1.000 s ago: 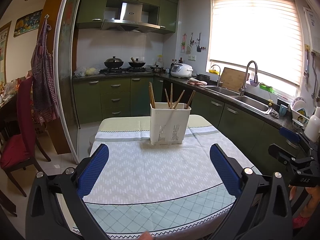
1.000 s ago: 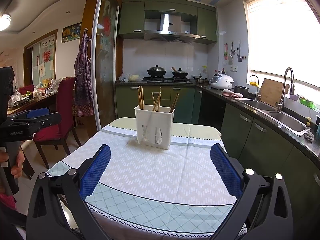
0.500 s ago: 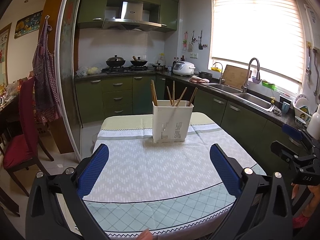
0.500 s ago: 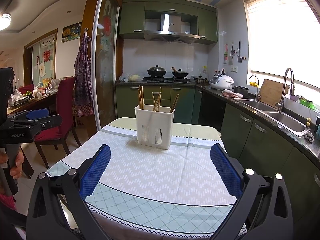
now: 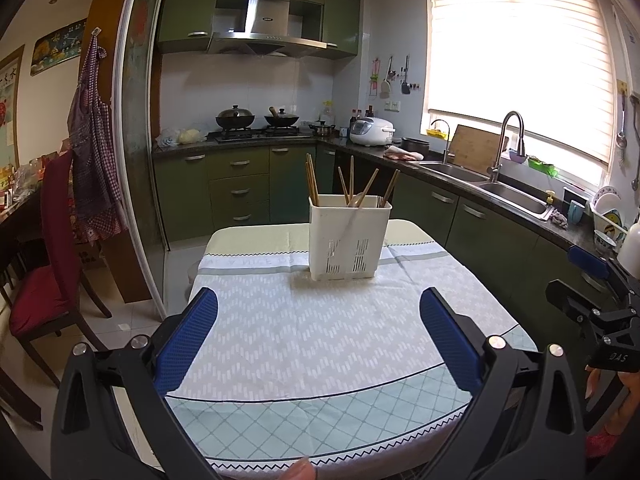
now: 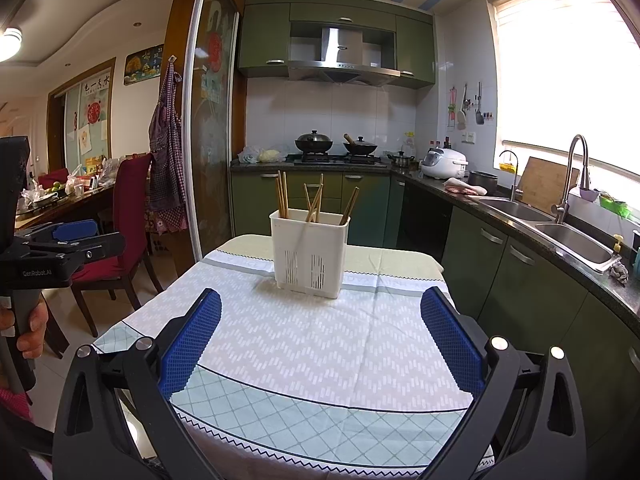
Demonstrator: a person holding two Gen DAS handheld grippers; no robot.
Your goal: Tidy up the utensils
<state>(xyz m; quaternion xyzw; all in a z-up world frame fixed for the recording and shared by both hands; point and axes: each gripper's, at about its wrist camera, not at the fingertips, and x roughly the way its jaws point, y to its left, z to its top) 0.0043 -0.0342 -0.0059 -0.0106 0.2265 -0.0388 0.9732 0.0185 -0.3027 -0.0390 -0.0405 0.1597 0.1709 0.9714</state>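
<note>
**Utensil holder toward the far edge of the table**

Your table [image 5: 320, 360], under a patterned cloth, carries one white utensil holder [image 5: 348, 236] standing upright toward its far edge, about midway between the side edges. Your left gripper [image 5: 319, 312] and right gripper [image 6: 320, 312] both hover over the near edge, jaws spread wide, gripping nothing. Wooden chopsticks [image 5: 311, 178] lean inside the holder, some at its left end, others spread across the rest.

Scene lit by daylight thru blown-out window [image 5: 520, 68]; ceiling lamp [image 6: 10, 42] on at left. Straight lines bent at fisheye edges, corners vignetted.
</note>
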